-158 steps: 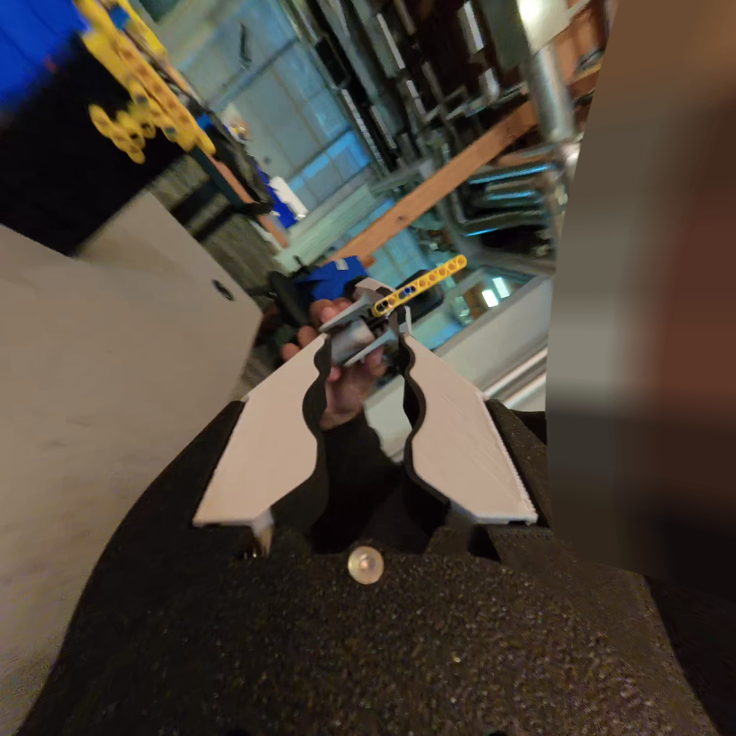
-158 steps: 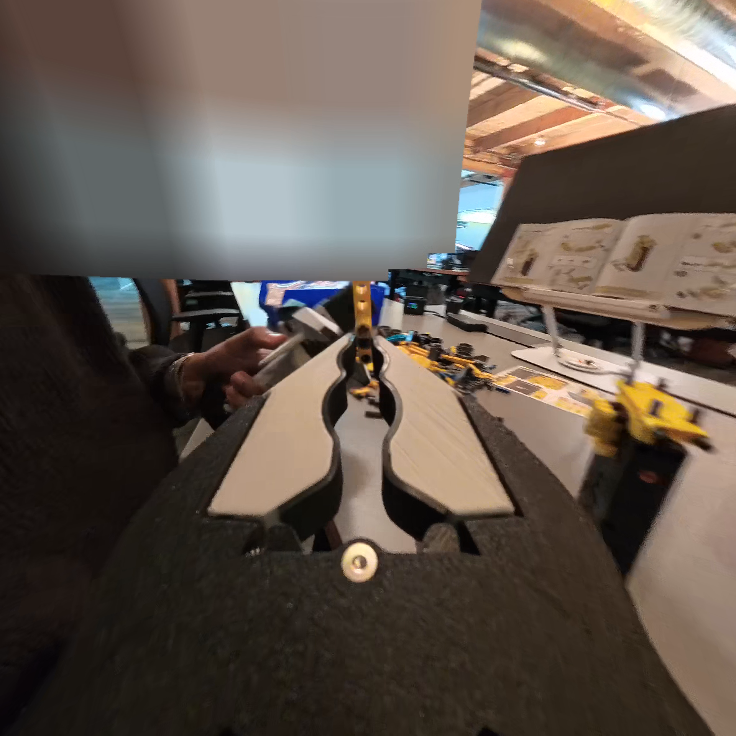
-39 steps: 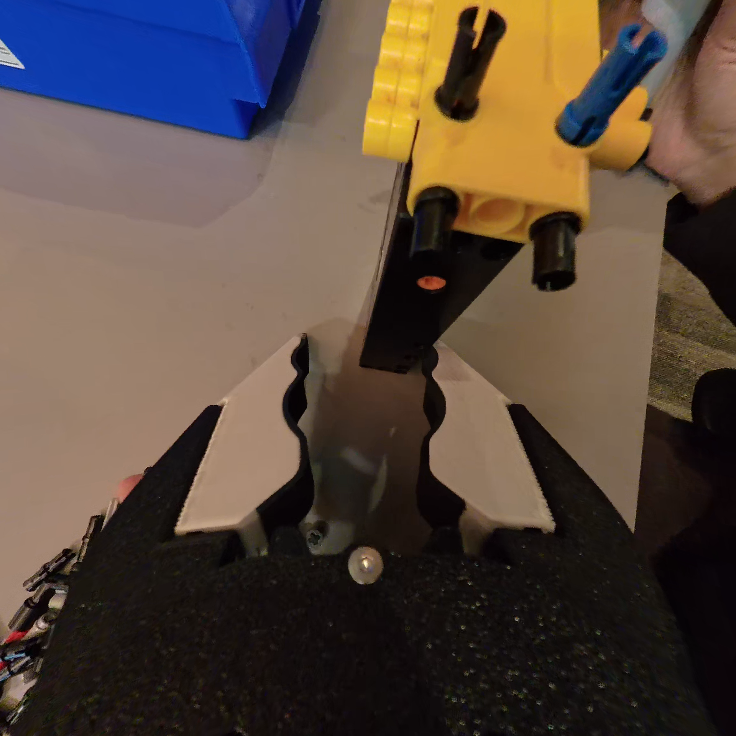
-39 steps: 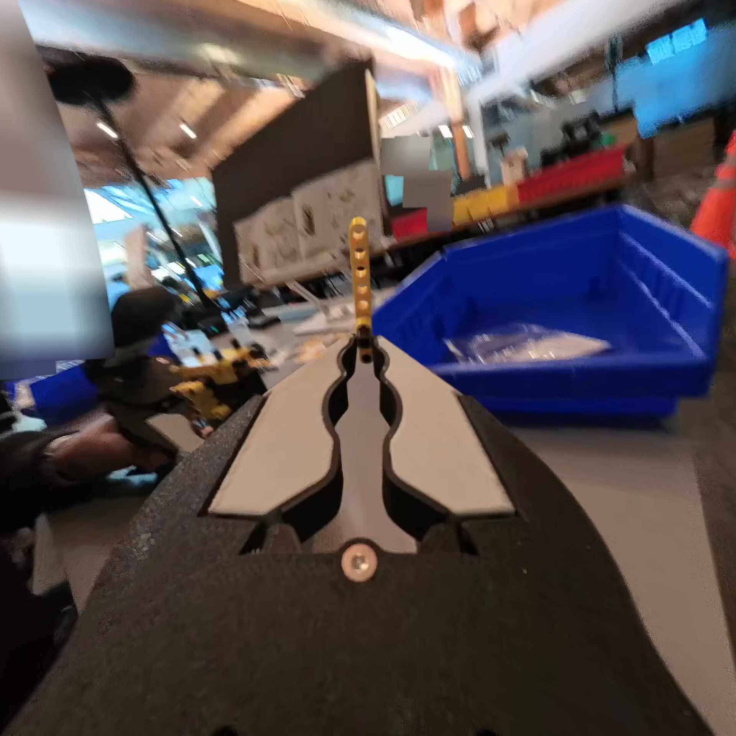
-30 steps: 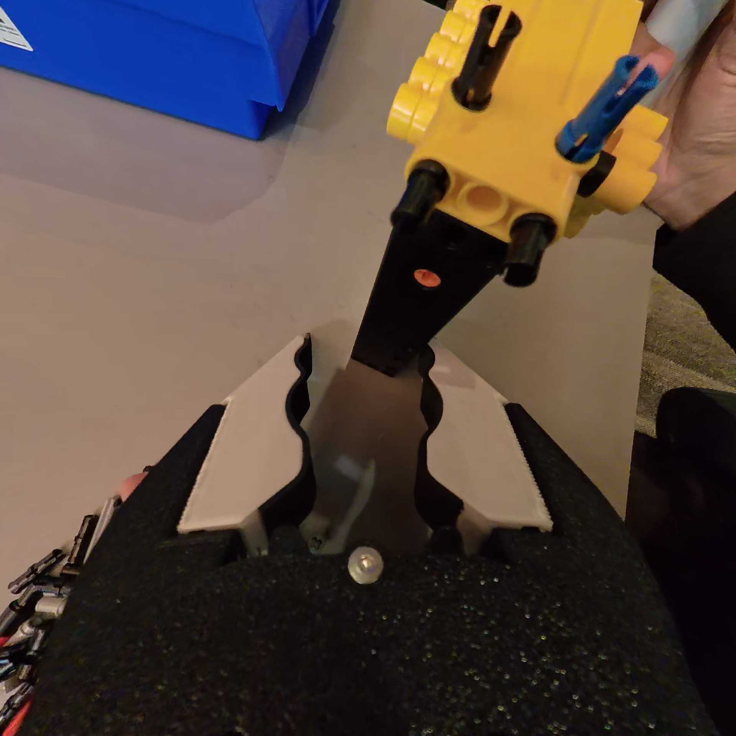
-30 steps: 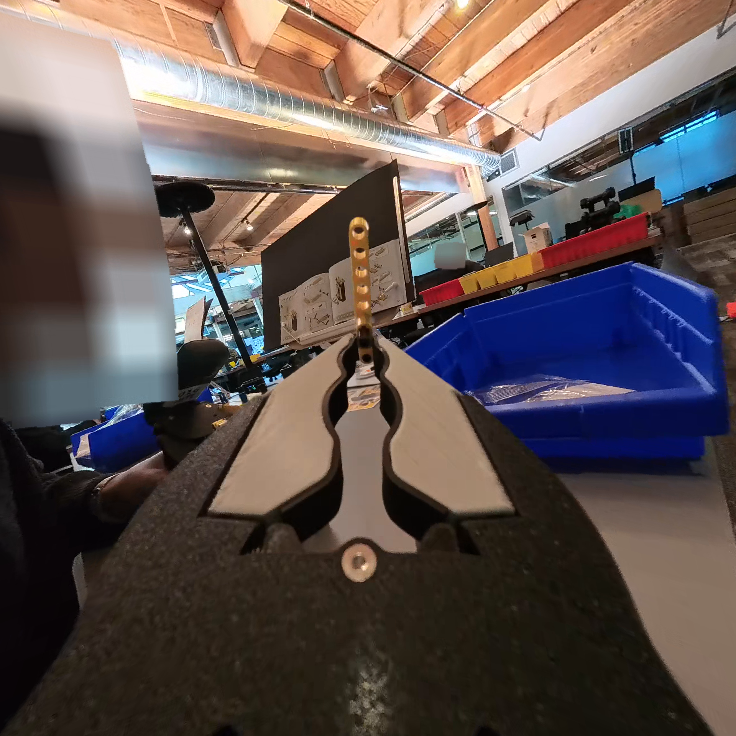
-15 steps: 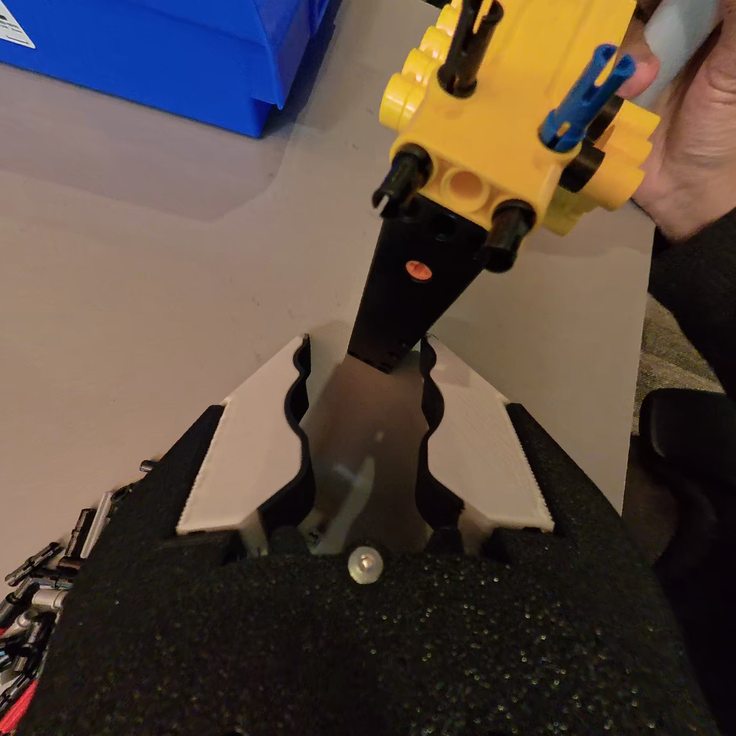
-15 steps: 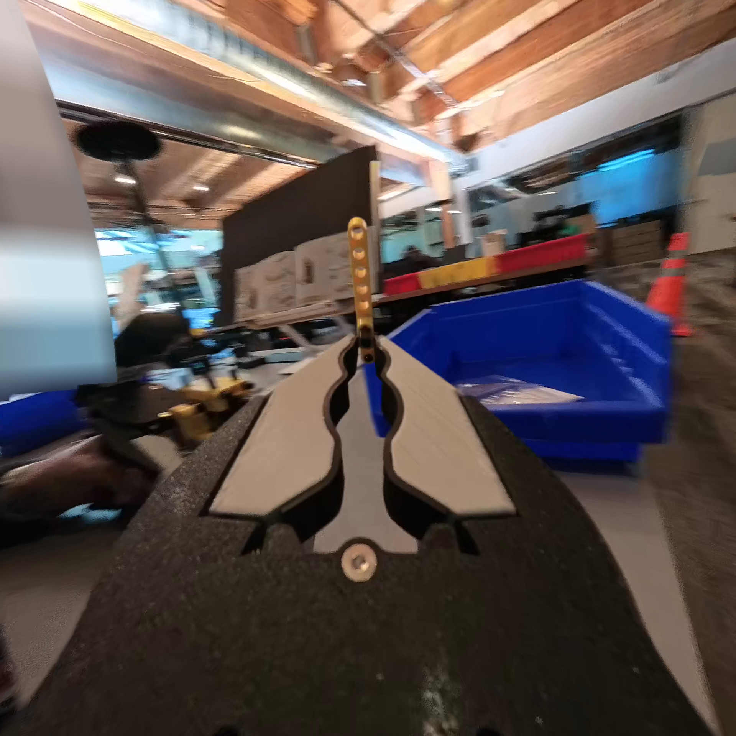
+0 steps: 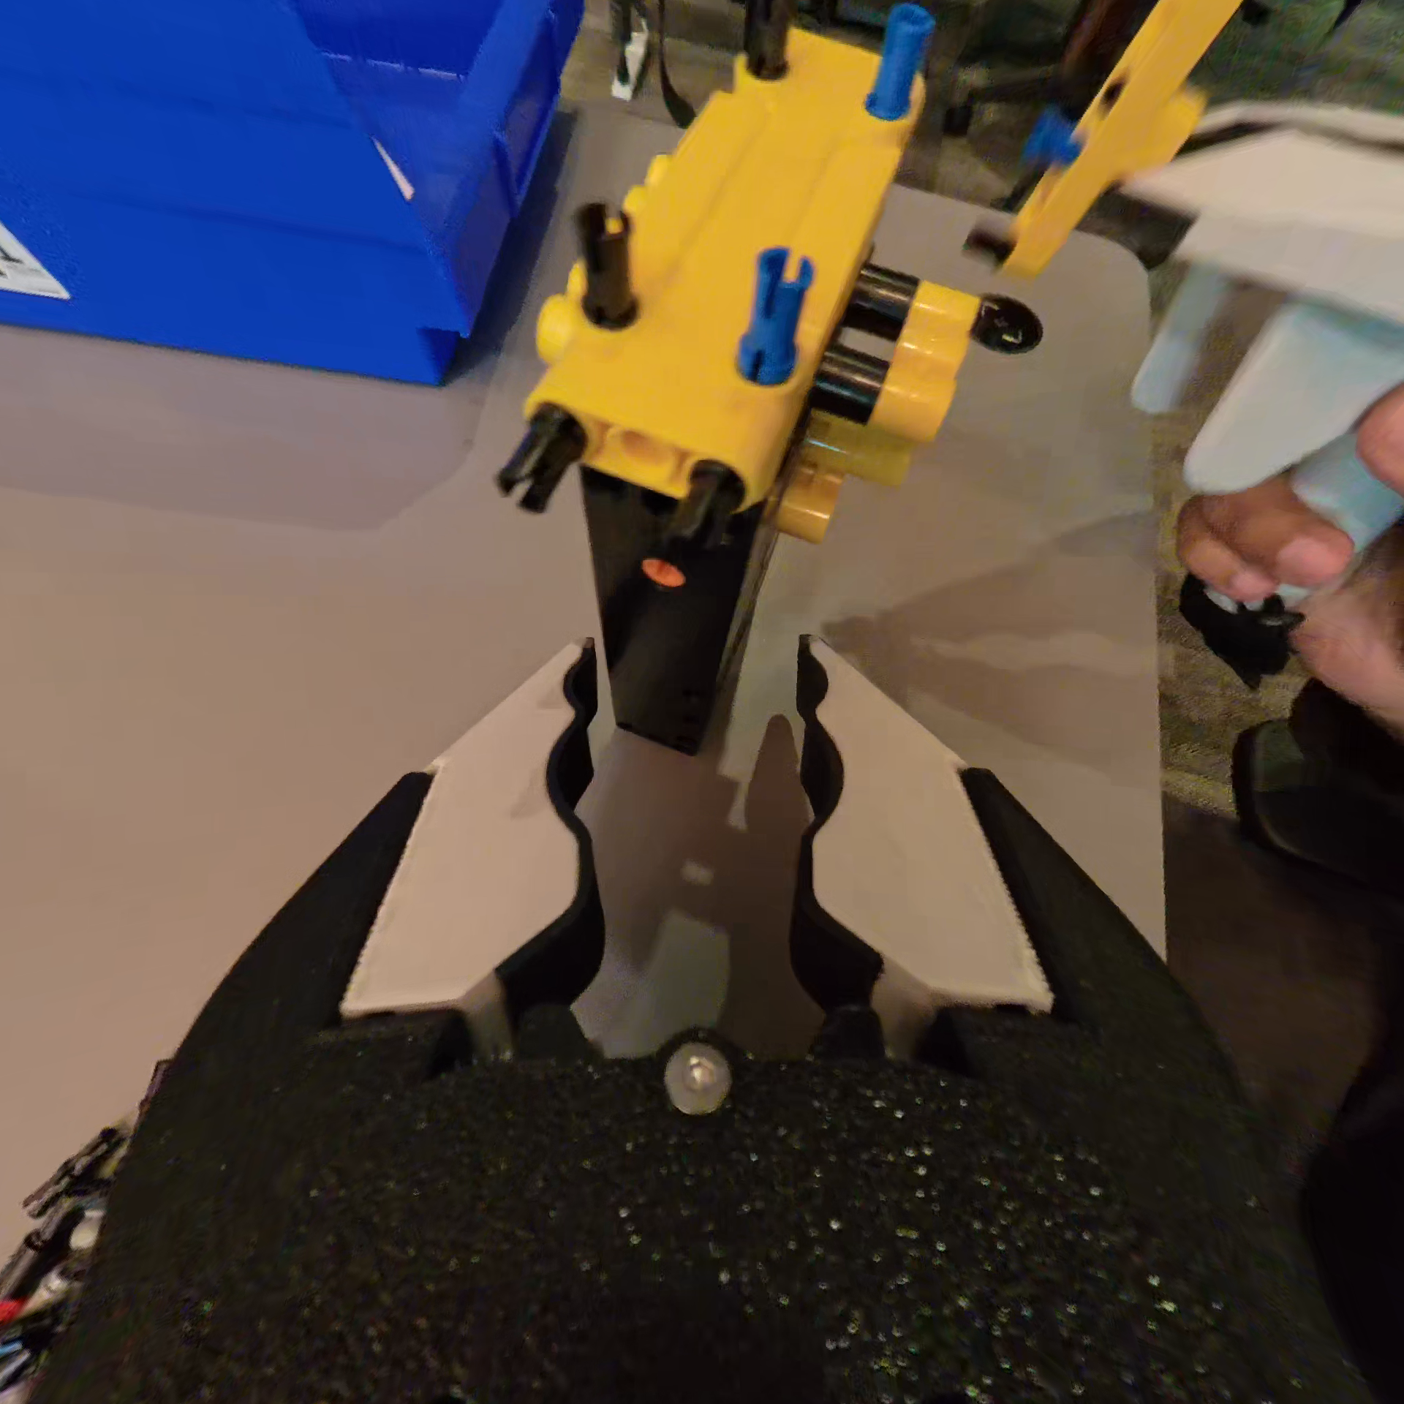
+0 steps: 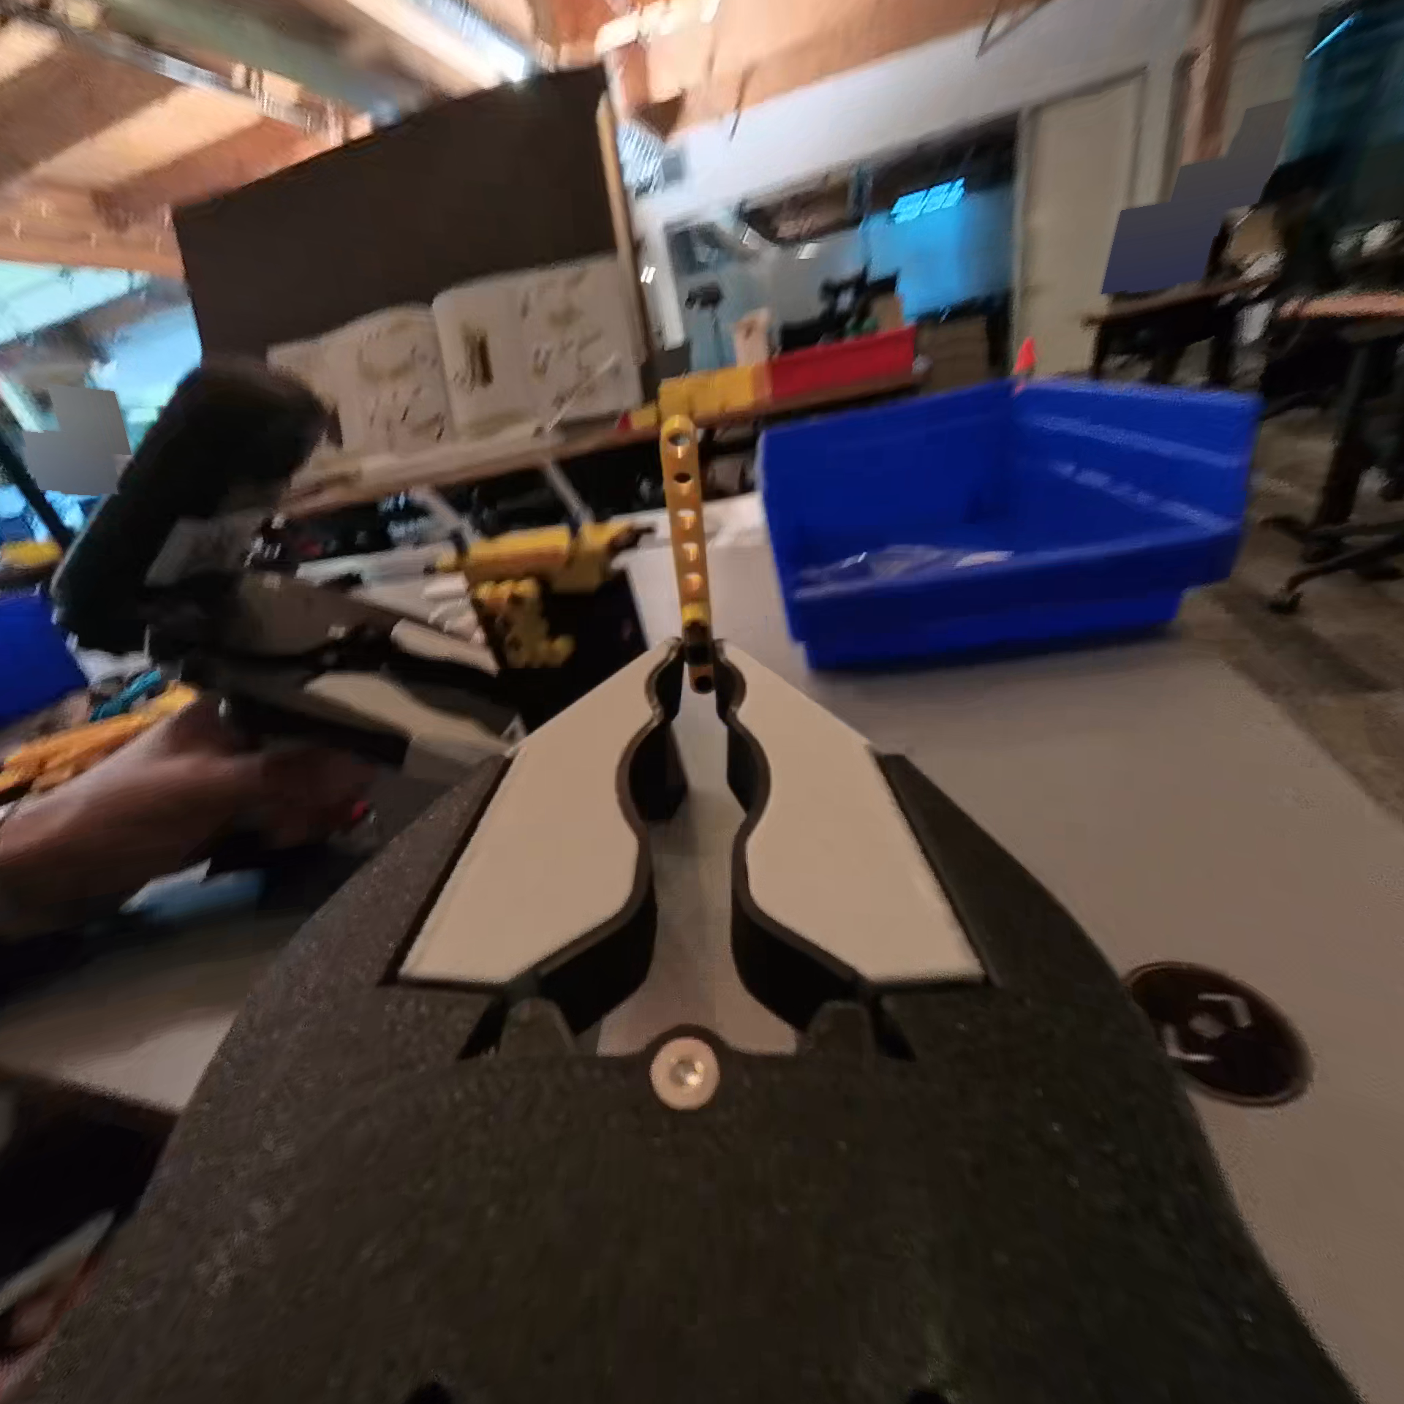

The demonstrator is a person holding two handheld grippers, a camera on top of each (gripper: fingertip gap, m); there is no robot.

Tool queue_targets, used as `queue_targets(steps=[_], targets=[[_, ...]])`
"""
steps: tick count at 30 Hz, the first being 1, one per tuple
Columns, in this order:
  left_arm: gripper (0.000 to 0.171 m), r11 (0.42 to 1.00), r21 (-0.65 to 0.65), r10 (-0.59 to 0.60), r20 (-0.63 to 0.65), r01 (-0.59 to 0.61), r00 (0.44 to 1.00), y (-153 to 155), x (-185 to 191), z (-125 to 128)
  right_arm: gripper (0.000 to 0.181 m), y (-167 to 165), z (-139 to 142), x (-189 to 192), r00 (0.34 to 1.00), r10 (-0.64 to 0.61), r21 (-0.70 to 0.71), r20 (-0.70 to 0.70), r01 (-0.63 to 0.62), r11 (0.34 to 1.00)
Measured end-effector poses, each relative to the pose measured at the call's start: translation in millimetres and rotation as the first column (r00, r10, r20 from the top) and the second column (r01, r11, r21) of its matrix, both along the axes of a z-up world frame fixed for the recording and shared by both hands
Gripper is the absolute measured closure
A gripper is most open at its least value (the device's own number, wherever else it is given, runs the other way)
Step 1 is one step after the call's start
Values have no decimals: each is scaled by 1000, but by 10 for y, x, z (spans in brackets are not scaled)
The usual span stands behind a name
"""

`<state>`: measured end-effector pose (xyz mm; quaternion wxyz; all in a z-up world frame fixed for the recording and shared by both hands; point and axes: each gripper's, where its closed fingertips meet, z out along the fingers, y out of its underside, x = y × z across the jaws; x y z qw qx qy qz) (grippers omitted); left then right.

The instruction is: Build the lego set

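A yellow brick assembly (image 9: 729, 304) with black and blue pins stands on a black stand (image 9: 668, 608) on the grey table. My left gripper (image 9: 695, 661) is open, with the foot of the black stand between its fingertips and a gap on the right side. My right gripper (image 10: 695, 661) is shut on the lower end of a long yellow holed beam (image 10: 684, 524), held upright. In the left wrist view that beam (image 9: 1102, 137) hangs at the upper right, just beyond the assembly. The assembly also shows in the right wrist view (image 10: 532, 566), left of the beam.
A blue bin (image 9: 228, 190) stands at the far left of the table and also shows in the right wrist view (image 10: 988, 517). A black round grommet (image 10: 1215, 1033) sits in the tabletop. Loose small parts (image 9: 45, 1253) lie at the lower left. An open booklet (image 10: 456, 372) stands behind. The table edge (image 9: 1158, 684) runs on the right. The tips of one gripper are about 12 cm away from the tips of the other.
The right gripper has swung down toward the table, bringing the yellow beam into the left wrist view beside the assembly. The left gripper has tilted and now sees the assembly more from above.
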<state>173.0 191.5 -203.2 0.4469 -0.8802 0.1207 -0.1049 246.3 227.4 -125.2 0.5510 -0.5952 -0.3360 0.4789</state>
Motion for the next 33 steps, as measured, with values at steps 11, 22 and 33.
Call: queue_targets(steps=[11,22,33], targets=[[145,998,-51,-24,86,29,996,6,80,-35,174,-231,-517,-205,943,214,-114,254,-190,975],[146,997,-67,-19,155,29,988,-9,106,-28,174,-201,-531,-414,900,177,-53,399,-170,984],[146,997,-75,-10,185,25,983,-2,93,-28,174,-170,-567,-445,897,154,-49,415,-147,988]])
